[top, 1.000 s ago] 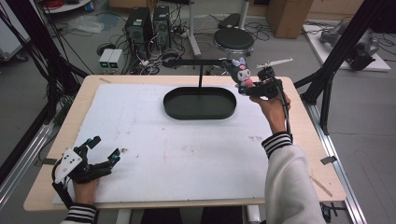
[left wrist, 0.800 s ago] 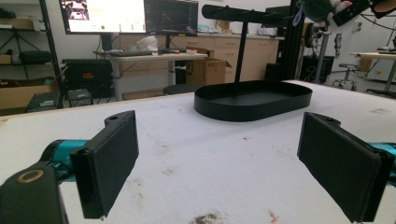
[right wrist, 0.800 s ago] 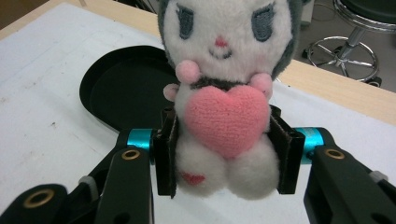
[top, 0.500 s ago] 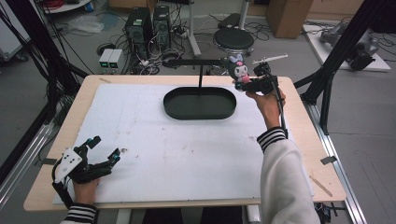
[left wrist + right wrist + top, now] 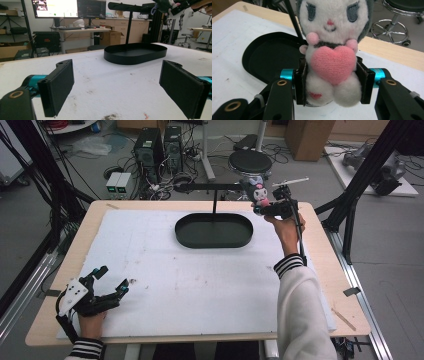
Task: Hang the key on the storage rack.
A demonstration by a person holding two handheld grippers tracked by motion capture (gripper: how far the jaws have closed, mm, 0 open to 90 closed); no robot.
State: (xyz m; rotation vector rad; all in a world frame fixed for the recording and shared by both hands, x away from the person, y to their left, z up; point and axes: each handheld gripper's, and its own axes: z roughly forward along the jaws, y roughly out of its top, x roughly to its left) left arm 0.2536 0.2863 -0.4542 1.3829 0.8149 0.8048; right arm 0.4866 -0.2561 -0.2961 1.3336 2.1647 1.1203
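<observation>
The plush toy (image 5: pixel 332 52) sits clamped between the 2 jaws of the right hand-held gripper (image 5: pixel 272 208), which press on its lower body from either side, just under the pink heart it hugs. It stands upright in the grip, face toward the gripper's own camera, its long axis running up out of the jaws. The toy is held in the air at the far right of the worktop (image 5: pixel 150 270), close beside the right end of the stand's horizontal bar (image 5: pixel 212 186).

Judging from that, the coming move likely turns on the bar: it lies just to the left of the held toy and about level with it, so hanging it there would be a short sideways reach. Whether the toy has a loop cannot be told.

Below and left of the right hand-held gripper lies the black oval tray (image 5: pixel 214 231), with the stand's post (image 5: pixel 215 202) rising from its far side; the post is the only thing near the path.

The left hand-held gripper (image 5: pixel 111 282) rests on the near left of the worktop, well apart, jaws spread wide and holding nothing.
</observation>
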